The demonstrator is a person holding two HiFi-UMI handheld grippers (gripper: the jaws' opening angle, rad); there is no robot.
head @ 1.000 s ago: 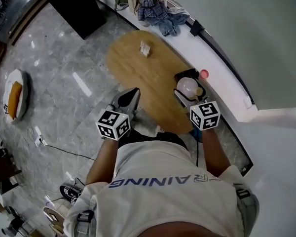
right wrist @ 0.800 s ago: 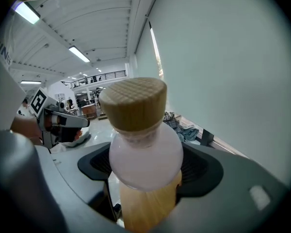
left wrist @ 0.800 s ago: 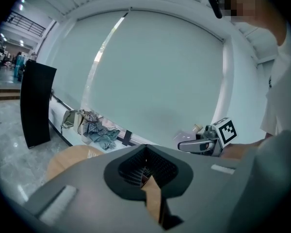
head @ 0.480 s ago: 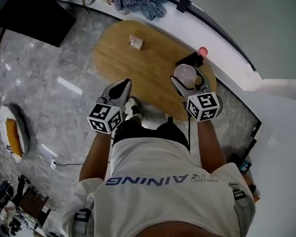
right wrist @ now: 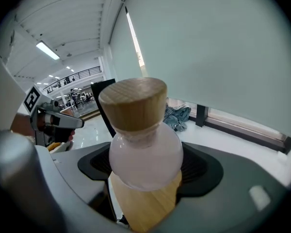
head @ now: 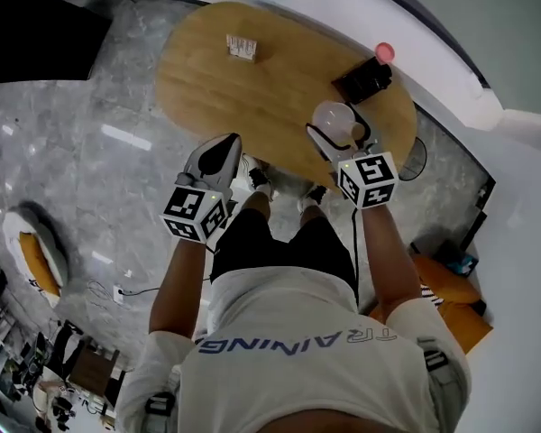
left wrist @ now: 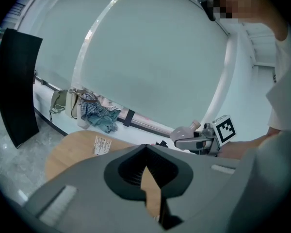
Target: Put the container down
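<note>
Jaws of right gripper (right wrist: 145, 171) clamp the container (right wrist: 144, 147) between them; left gripper (left wrist: 145, 150) closed

Oval wooden worktop (head: 252, 97), standing on a grey marbled floor (head: 90, 152); near its far edge, a small pale printed pack (head: 242, 47), lying flat and well apart from the other item; at its far right end, a black object (head: 365, 78), its kind unclear; on the floor to the left, an orange-and-white cushion (head: 36, 262).
</note>
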